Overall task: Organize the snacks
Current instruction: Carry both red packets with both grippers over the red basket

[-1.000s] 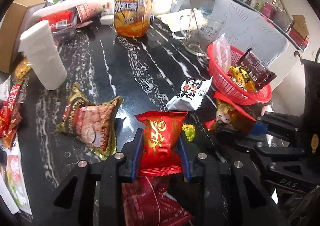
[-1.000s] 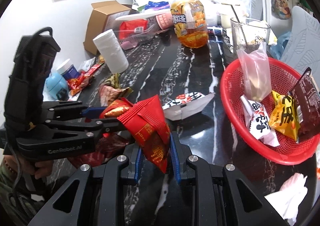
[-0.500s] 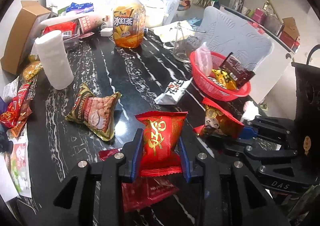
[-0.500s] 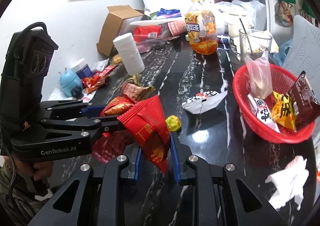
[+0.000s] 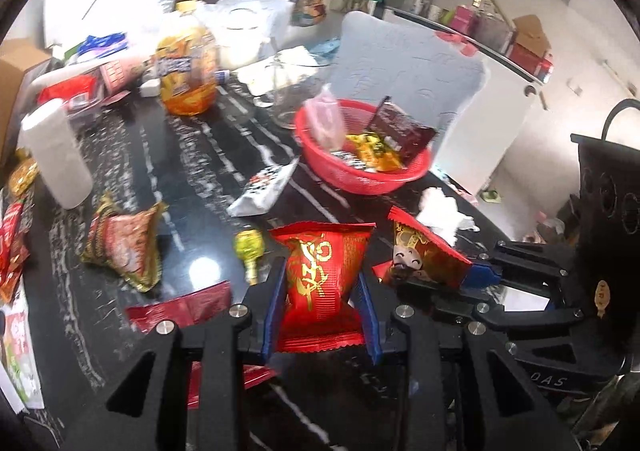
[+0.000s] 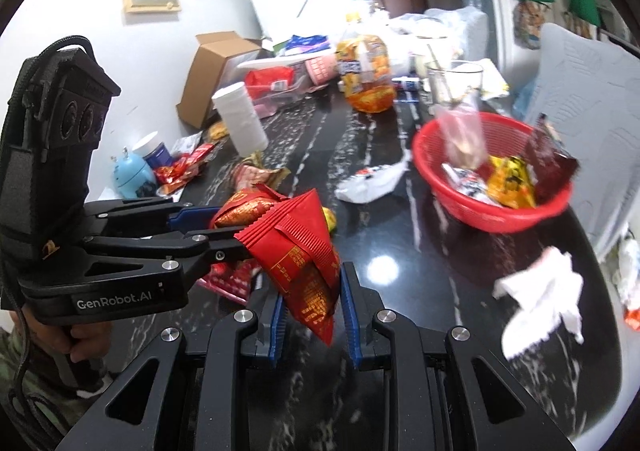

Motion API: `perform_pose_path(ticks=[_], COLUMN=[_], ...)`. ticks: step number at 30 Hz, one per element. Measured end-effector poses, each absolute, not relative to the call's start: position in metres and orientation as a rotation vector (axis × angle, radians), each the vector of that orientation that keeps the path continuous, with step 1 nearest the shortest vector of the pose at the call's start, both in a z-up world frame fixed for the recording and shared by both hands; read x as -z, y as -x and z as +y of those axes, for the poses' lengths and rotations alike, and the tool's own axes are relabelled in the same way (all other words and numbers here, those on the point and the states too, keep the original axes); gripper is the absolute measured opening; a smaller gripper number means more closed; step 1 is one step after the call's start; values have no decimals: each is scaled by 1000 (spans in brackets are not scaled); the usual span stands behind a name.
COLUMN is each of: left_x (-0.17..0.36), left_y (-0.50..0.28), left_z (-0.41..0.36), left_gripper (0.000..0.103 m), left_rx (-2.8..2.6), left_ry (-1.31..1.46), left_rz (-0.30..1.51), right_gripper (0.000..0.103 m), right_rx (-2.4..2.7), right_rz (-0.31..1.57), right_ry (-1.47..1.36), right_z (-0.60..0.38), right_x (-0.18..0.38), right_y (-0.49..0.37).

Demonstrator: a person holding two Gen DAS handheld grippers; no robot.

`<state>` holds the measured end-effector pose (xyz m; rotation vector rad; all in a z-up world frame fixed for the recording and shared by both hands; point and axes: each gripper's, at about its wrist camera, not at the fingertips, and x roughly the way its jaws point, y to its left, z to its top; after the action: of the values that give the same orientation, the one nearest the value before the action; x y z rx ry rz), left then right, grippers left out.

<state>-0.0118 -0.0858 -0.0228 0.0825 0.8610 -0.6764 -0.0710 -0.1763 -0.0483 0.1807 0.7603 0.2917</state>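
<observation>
left gripper [image 5: 320,287] clamps red snack [image 5: 322,283] | casing [image 6: 120,301] reads "GenRobot.AI"

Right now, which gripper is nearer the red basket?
Right. The right gripper, shut on its red packet, sits nearer the red basket; the left gripper is farther along the table.

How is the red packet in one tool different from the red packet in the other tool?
The left tool holds its red gold-lettered packet upright and face-on; the right tool holds its red packet with a cartoon face by one end, tilted. The left one looks puffier. Both are shiny red wrappers, lifted above the black marble table.
</observation>
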Motion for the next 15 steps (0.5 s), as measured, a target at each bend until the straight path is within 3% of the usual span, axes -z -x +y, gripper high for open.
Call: perform_pose_path(ticks=[15], left_x=[16], left_y=[2], left_z=[-145], left_gripper=[33], left_rx=[798], left_ry=[-116], left_rz=[847], right_gripper=[24], right_rx=[-130], right_rz=[725], right_ry=[-239], right_z=[-230], right_x=[40], right_y=[88])
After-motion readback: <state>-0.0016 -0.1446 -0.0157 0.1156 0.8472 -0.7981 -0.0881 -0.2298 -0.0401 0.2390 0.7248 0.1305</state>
